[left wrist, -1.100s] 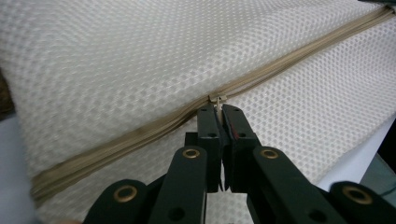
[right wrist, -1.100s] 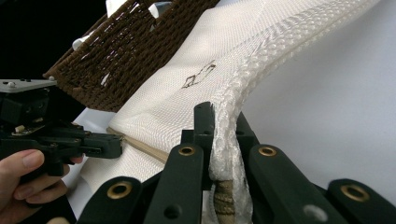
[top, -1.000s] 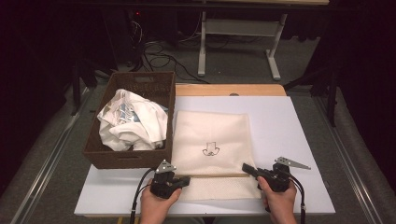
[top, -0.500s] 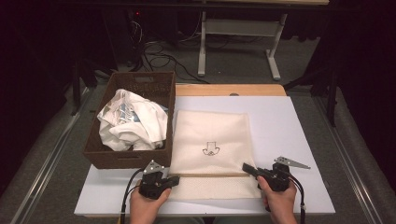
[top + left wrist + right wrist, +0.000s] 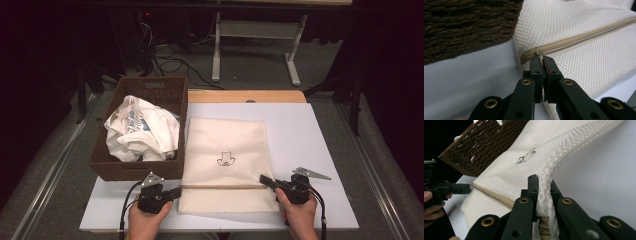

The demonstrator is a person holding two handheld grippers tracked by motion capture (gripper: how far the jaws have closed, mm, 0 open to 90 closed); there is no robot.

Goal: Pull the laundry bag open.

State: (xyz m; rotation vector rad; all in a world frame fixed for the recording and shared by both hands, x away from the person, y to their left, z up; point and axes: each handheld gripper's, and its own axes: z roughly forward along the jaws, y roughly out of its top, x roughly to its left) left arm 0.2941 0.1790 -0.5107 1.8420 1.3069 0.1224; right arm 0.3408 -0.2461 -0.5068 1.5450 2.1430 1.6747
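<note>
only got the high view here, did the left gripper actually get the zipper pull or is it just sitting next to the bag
Observer: In the left gripper view, the left gripper is shut on the zipper pull, at the end of the zipper nearest the basket.
Operator: ok and the right one, what's it on
Observer: The right gripper view shows the right gripper pinching the mesh bag by its side edge, fabric bunched between the jaws.
Operator: is the zipper open at all
Observer: From the left gripper view it looks closed along the stretch that shows.
</note>
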